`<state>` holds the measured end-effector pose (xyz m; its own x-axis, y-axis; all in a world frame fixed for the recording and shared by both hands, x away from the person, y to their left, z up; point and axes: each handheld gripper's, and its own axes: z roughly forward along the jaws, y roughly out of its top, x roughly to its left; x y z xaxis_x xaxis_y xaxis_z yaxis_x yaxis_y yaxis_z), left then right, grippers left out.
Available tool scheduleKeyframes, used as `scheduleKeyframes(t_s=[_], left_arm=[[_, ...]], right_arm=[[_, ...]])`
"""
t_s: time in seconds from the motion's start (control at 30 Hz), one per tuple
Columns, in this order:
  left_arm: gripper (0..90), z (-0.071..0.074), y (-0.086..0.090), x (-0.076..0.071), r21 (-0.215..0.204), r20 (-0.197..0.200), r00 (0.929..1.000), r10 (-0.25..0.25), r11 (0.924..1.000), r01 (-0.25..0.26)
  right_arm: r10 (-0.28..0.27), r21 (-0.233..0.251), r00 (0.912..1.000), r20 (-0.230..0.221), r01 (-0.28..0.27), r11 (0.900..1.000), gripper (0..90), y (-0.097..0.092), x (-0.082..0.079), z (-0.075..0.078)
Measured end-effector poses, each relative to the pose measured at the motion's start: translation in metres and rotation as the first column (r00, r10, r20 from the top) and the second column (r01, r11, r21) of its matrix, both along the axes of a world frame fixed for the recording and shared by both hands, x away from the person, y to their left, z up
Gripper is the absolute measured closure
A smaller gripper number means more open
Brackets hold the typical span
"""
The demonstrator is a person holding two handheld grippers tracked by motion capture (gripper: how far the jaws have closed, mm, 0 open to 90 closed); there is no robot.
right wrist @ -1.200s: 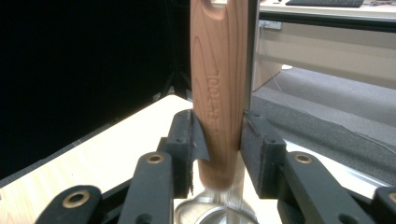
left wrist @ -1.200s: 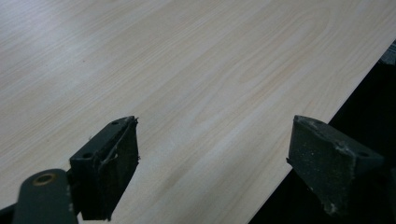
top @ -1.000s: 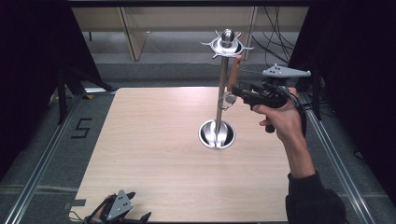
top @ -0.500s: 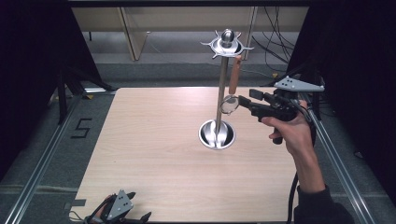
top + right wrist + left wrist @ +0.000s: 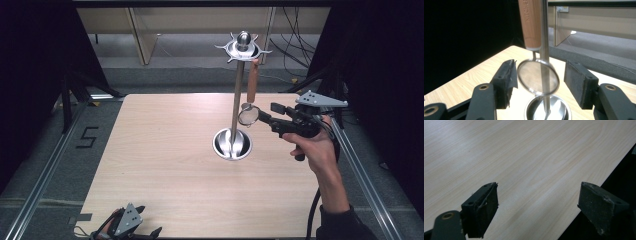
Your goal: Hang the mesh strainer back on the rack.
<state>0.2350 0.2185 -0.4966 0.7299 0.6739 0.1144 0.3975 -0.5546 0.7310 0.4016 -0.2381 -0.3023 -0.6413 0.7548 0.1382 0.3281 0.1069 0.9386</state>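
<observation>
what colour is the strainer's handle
Reddish-brown wood handle with printed lettering, clearest in the right gripper view.

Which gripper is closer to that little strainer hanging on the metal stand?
Right. The right gripper has its open jaws either side of the strainer; the left gripper sits at the table's near edge.

A pale wood-grain bench (image 5: 165, 165) with rounded corners sits on a grey carpeted floor (image 5: 175, 75), flanked at three and nine o'clock by silver aluminium rails (image 5: 40, 180). A black figure "5" marking (image 5: 86, 137) lies on the floor at nine o'clock. At twelve o'clock, light wooden panelled furniture (image 5: 145, 35) stands beyond the bench, with black cables (image 5: 292, 45) hanging at one o'clock. Black curtains (image 5: 35, 75) close both sides.
</observation>
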Motion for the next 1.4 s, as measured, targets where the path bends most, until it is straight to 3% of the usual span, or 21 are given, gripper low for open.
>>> scheduleKeyframes(t_s=[0.03, 0.1, 0.3, 0.37, 0.5, 0.57, 0.63, 0.67, 0.8, 0.83, 0.87, 0.9, 0.93, 1.0, 1.03, 1.07, 1.1, 1.13, 1.3, 1.33, 1.4], left_arm=[[15.6, -0.001, -0.001, -0.001, -0.021, -0.003, 0.9999, 0.012, 0.9997, -0.012], [15.6, -0.001, -0.001, 0.0, -0.021, 0.006, 1.0, 0.004, 0.9998, -0.004], [15.6, -0.001, 0.0, 0.001, -0.008, 0.007, 1.0, -0.008, 0.9999, 0.008], [15.6, -0.002, -0.001, -0.001, -0.025, -0.014, 0.9998, 0.013, 0.9996, -0.013], [15.6, -0.003, -0.001, -0.001, -0.036, -0.016, 0.9997, 0.019, 0.9992, -0.019], [15.6, -0.003, -0.002, -0.002, -0.054, -0.024, 0.9993, 0.027, 0.9981, -0.029], [15.6, -0.003, -0.001, -0.001, -0.037, -0.016, 0.9997, 0.017, 0.9992, -0.018], [15.6, -0.004, -0.003, -0.001, -0.051, -0.015, 0.9996, 0.026, 0.9984, -0.026], [15.6, -0.003, -0.002, -0.002, -0.042, -0.02, 0.9994, 0.027, 0.9987, -0.027], [15.6, -0.001, -0.001, -0.001, -0.013, -0.007, 1.0, 0.006, 0.9999, -0.007], [15.6, 0.0, 0.0, 0.0, -0.003, -0.008, 1.0, 0.002, 1.0, -0.002], [15.6, -0.001, -0.001, 0.0, -0.012, 0.002, 1.0, 0.002, 0.9999, -0.002], [15.6, -0.001, -0.001, -0.001, -0.014, -0.01, 0.9999, 0.012, 0.9998, -0.013], [15.6, -0.001, -0.002, -0.002, -0.012, -0.015, 0.9998, 0.013, 0.9998, -0.013], [15.6, 0.0, 0.0, 0.0, 0.006, 0.001, 1.0, -0.004, 1.0, 0.004], [15.6, 0.0, 0.0, 0.0, 0.009, 0.001, 1.0, -0.005, 1.0, 0.005], [15.6, 0.0, 0.0, 0.0, 0.006, 0.0, 1.0, -0.003, 1.0, 0.003], [15.6, 0.0, 0.0, 0.0, 0.004, -0.001, 1.0, -0.002, 1.0, 0.002], [15.6, 0.0, -0.001, 0.0, -0.002, 0.002, 1.0, -0.005, 1.0, 0.005], [15.6, -0.001, -0.002, -0.001, -0.025, -0.003, 1.0, -0.001, 0.9997, 0.001], [15.6, -0.001, -0.002, -0.001, -0.021, 0.0, 1.0, -0.001, 0.9998, 0.001]], right_arm=[[0.007, -0.012, 0.9997, 0.026, -0.006, 0.9999, 43.0, -0.001, 0.001, -0.001], [0.004, -0.01, 1.0, 0.001, -0.004, 0.9999, 42.7, 0.0, -0.001, -0.003], [0.012, -0.009, 0.9999, 0.0, -0.012, 0.9999, 41.7, -0.001, -0.003, -0.011], [0.005, -0.005, 1.0, 0.003, -0.005, 1.0, 41.4, -0.001, -0.003, -0.013], [0.005, 0.005, 1.0, -0.005, -0.005, 1.0, 41.0, 0.0, -0.004, -0.015], [0.009, -0.003, 0.9999, 0.013, -0.009, 1.0, 40.9, 0.0, -0.005, -0.017], [0.009, -0.011, 0.9999, 0.014, -0.009, 0.9999, 40.6, 0.0, -0.005, -0.019], [0.009, -0.011, 1.0, 0.001, -0.009, 0.9999, 40.6, 0.001, -0.006, -0.019], [0.012, -0.023, 0.9993, 0.036, -0.011, 0.9997, 40.1, 0.0, -0.004, -0.02], [0.0, -0.016, 1.0, 0.006, 0.001, 0.9999, 40.0, 0.0, -0.006, -0.02], [0.01, -0.026, 0.9993, 0.037, -0.009, 0.9996, 39.9, -0.001, -0.005, -0.021], [0.011, -0.025, 0.9991, 0.04, -0.01, 0.9996, 39.7, -0.002, -0.005, -0.021], [-0.001, -0.017, 1.0, 0.008, 0.001, 0.9999, 39.6, -0.002, -0.008, -0.021], [-0.003, -0.027, 0.9999, 0.016, 0.004, 0.9996, 39.4, -0.004, -0.008, -0.022], [0.002, -0.033, 0.9995, 0.031, -0.001, 0.9995, 39.4, -0.006, -0.007, -0.022], [-0.004, -0.026, 1.0, 0.003, 0.004, 0.9997, 39.3, -0.006, -0.01, -0.023], [-0.002, -0.039, 0.9995, 0.033, 0.003, 0.9992, 39.3, -0.008, -0.008, -0.024], [-0.007, -0.03, 0.9999, 0.007, 0.007, 0.9995, 39.2, -0.008, -0.01, -0.024], [0.001, -0.038, 0.9997, 0.023, 0.0, 0.9993, 38.6, -0.01, -0.009, -0.028], [-0.005, -0.043, 1.0, -0.003, 0.005, 0.999, 38.5, -0.01, -0.01, -0.028], [-0.014, -0.046, 0.9998, -0.018, 0.013, 0.9989, 38.2, -0.009, -0.011, -0.03]])
